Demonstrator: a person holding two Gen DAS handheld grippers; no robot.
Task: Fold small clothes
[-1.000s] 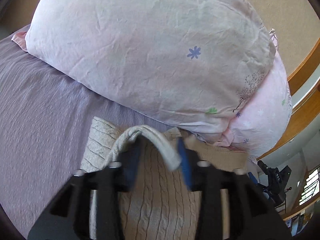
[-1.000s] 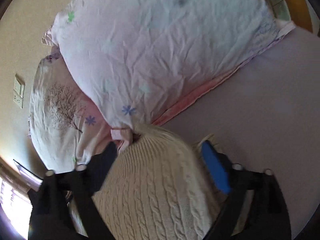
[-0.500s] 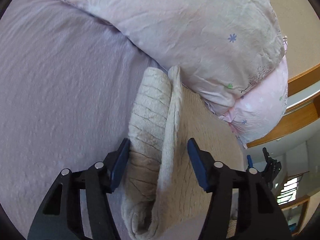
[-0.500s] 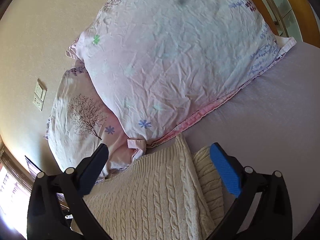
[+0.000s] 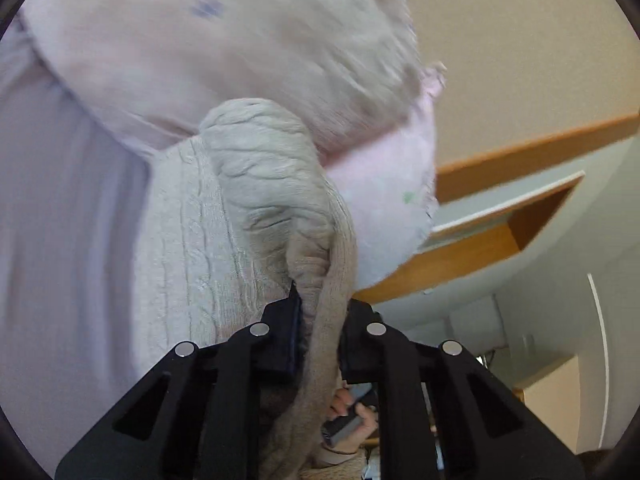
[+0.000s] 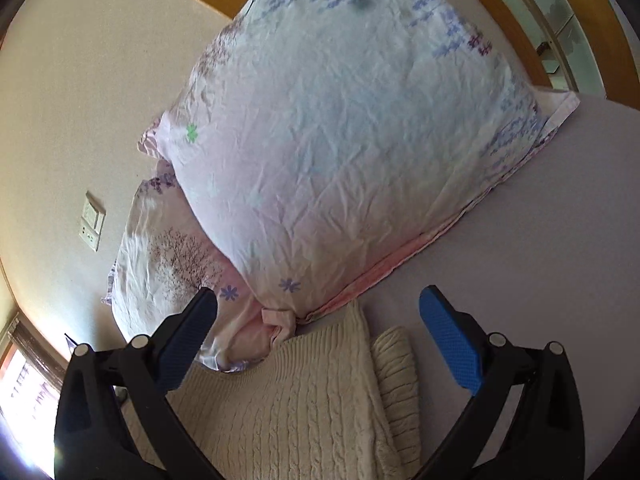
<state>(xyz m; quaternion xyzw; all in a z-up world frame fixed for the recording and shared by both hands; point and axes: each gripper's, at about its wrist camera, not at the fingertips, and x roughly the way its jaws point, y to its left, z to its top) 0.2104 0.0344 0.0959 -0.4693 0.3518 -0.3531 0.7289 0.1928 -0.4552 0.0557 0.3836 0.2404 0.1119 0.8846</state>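
Left gripper point(image 5: 318, 332) is clamped on a bunched fold of the cream cable-knit sweater point(image 5: 248, 208) — the knit is pinched between both pads, with the rest of it bulging up ahead of the fingers and lying off to their left on the lilac bedsheet point(image 5: 60, 240). The view is motion-blurred, so fine detail of the grip is unclear.

Right gripper point(image 6: 320, 340) has its fingers spread wide apart and holds nothing. The sweater point(image 6: 304, 400) lies low between the fingers, with a folded-in sleeve point(image 6: 396, 376) running alongside it, nearer the right finger. The pillows point(image 6: 352, 140) sit straight ahead, and the far tip of the knit is just touching the front pillow's edge.

Handling, my read: soft, thick, light, limp — no stiffness, so any lifted part sags and drags the layer under it. Chunky knit gives good pad friction; slip is unlikely, but snagging or stretching is possible. Best hold is a doubled edge or corner, not a single layer mid-panel.

Orientation: in the right wrist view the long axis runs roughly along the fingers, pointing away towards the pillows and leaning slightly right; the sleeve lies parallel to it.
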